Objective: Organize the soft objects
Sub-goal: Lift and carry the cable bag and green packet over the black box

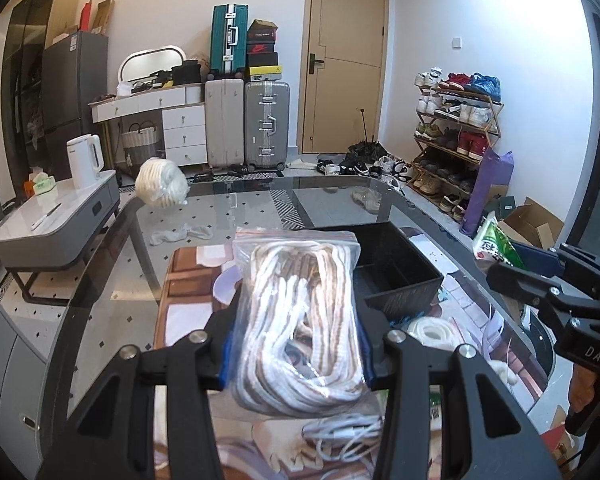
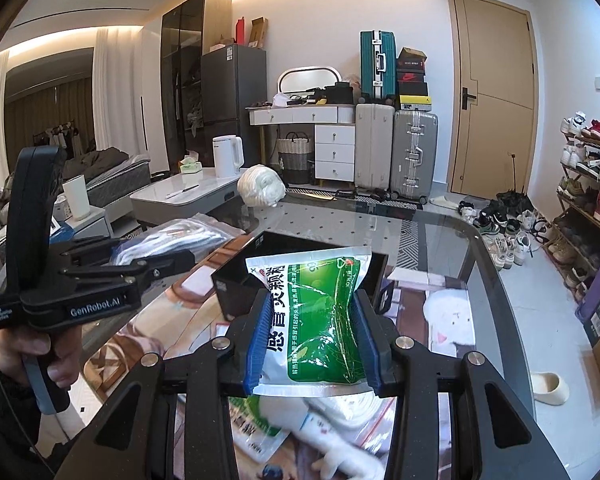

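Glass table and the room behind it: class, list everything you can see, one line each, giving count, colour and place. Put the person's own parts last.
Bag of rope: one, clear with white and brown cord, in the left gripper.
Green packet: one, green and white, in the right gripper.
Black box: one, open, on the glass table.
White bundle: one, far table edge.
Kettle: one, white, on the side table.
Suitcases: three, teal, beige and silver, by the door.
Shoe rack: one, right wall.
Left gripper: black, clamping the bag.
Right gripper: black with blue pads, clamping the packet.
Hand: one, holding the left gripper's handle.
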Demonstrator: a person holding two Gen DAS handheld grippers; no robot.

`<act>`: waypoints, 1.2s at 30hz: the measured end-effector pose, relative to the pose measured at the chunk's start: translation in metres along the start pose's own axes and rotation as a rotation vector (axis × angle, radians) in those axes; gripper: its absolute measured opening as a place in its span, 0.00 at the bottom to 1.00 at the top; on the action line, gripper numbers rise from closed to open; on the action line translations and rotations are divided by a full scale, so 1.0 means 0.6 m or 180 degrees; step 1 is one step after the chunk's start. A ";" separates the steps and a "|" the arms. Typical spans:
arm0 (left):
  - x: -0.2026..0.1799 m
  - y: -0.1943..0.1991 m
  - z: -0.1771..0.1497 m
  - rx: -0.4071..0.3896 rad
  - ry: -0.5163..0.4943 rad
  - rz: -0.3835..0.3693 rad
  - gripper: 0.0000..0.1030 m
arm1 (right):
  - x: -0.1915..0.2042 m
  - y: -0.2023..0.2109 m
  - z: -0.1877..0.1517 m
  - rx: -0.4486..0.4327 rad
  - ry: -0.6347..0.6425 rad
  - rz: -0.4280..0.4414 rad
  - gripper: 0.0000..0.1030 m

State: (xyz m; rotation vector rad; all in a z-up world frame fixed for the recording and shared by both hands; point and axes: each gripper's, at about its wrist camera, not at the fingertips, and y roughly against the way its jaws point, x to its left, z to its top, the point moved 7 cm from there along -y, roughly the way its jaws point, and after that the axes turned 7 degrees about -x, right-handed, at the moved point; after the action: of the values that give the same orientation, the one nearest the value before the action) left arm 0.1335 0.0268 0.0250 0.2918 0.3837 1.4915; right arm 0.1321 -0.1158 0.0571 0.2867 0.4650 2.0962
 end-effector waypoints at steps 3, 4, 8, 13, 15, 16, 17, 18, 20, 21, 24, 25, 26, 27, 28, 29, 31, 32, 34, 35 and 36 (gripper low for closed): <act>-0.005 -0.016 0.010 -0.0001 -0.0018 -0.0007 0.43 | -0.011 -0.015 0.012 -0.0003 -0.0001 -0.0008 0.39; -0.007 -0.023 0.014 0.0003 -0.0024 -0.0010 0.43 | -0.015 -0.020 0.017 -0.0003 -0.0003 -0.0007 0.39; -0.006 -0.044 0.028 -0.0006 -0.0046 0.0003 0.43 | -0.029 -0.042 0.029 0.0021 -0.0033 0.0015 0.39; -0.002 -0.074 0.037 0.0020 -0.0034 0.0020 0.43 | -0.040 -0.072 0.037 0.0068 -0.0031 0.0015 0.39; -0.002 -0.084 0.039 0.0026 -0.0027 0.0013 0.43 | -0.044 -0.084 0.041 0.0084 -0.0017 0.0016 0.39; -0.002 -0.090 0.040 0.0038 -0.0022 0.0005 0.43 | -0.046 -0.090 0.043 0.0087 -0.0013 0.0018 0.39; -0.003 -0.096 0.042 0.0044 -0.0018 -0.0006 0.43 | -0.048 -0.096 0.044 0.0098 -0.0003 0.0018 0.39; -0.003 -0.100 0.040 0.0051 -0.0018 -0.0015 0.43 | -0.050 -0.100 0.045 0.0104 0.0002 0.0020 0.39; -0.004 -0.112 0.043 0.0066 -0.0012 -0.0028 0.43 | -0.053 -0.110 0.046 0.0117 0.0007 0.0027 0.39; -0.004 -0.117 0.043 0.0072 -0.0009 -0.0041 0.43 | -0.054 -0.116 0.046 0.0131 0.0011 0.0035 0.39; -0.005 -0.131 0.042 0.0081 0.0002 -0.0074 0.43 | -0.057 -0.135 0.045 0.0169 0.0026 0.0040 0.39; -0.003 -0.135 0.041 0.0086 -0.0001 -0.0080 0.43 | -0.058 -0.142 0.044 0.0183 0.0027 0.0044 0.39; -0.001 -0.143 0.040 0.0098 0.0001 -0.0091 0.43 | -0.060 -0.150 0.042 0.0206 0.0030 0.0047 0.39; 0.000 -0.148 0.040 0.0110 0.0006 -0.0101 0.43 | -0.062 -0.157 0.041 0.0222 0.0033 0.0045 0.39; 0.000 -0.155 0.038 0.0127 0.0010 -0.0116 0.43 | -0.062 -0.165 0.039 0.0243 0.0036 0.0048 0.39; -0.001 -0.161 0.036 0.0138 0.0010 -0.0126 0.43 | -0.064 -0.173 0.037 0.0266 0.0038 0.0050 0.39; -0.002 -0.172 0.033 0.0162 0.0010 -0.0147 0.43 | -0.067 -0.186 0.032 0.0303 0.0041 0.0050 0.39; -0.002 -0.178 0.031 0.0181 0.0005 -0.0153 0.43 | -0.067 -0.193 0.030 0.0320 0.0048 0.0054 0.39; -0.003 -0.187 0.027 0.0209 0.0009 -0.0173 0.43 | -0.067 -0.206 0.025 0.0362 0.0063 0.0056 0.39; -0.007 -0.191 0.026 0.0221 0.0011 -0.0185 0.43 | -0.067 -0.211 0.024 0.0377 0.0072 0.0061 0.39; -0.008 -0.195 0.024 0.0229 0.0003 -0.0196 0.43 | -0.065 -0.218 0.022 0.0389 0.0082 0.0070 0.39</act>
State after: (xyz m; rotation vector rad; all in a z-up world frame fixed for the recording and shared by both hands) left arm 0.2452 0.0156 -0.0106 0.3336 0.4441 1.4195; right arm 0.2569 -0.0823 0.0117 0.3375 0.6091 2.0984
